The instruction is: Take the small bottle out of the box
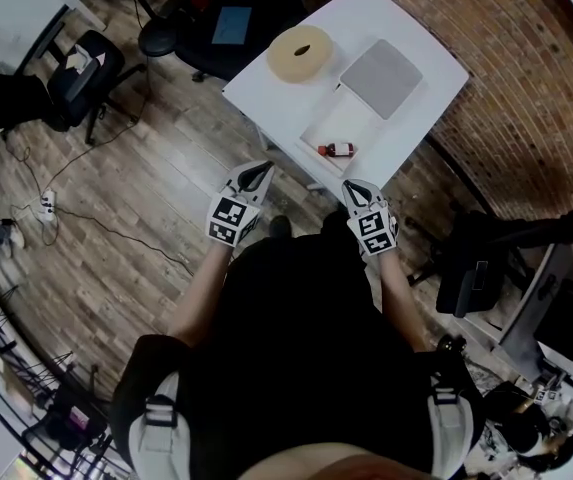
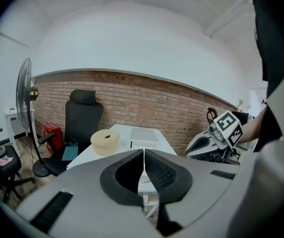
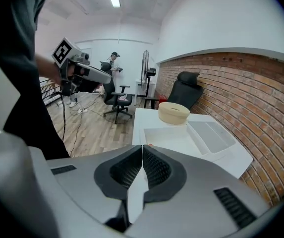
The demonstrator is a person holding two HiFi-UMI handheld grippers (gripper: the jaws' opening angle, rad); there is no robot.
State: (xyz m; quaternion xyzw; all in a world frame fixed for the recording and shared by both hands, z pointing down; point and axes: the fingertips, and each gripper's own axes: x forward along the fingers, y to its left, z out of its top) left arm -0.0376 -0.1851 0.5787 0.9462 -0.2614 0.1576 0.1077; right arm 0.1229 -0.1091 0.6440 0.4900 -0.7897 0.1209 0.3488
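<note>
No words, numbers or brand names are showing legibly in any view. The left gripper [image 1: 257, 171] and right gripper [image 1: 354, 188] are displaying only black-and-white square markers (patterns, not letters). Any print on the small bottle [image 1: 338, 150], lying on the white counter [image 1: 266, 93], is appearing too small to read.

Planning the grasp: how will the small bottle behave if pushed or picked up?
The small bottle seems to lie on its side in the white box, so a nudge would probably roll it. It looks tiny, so likely light.
</note>
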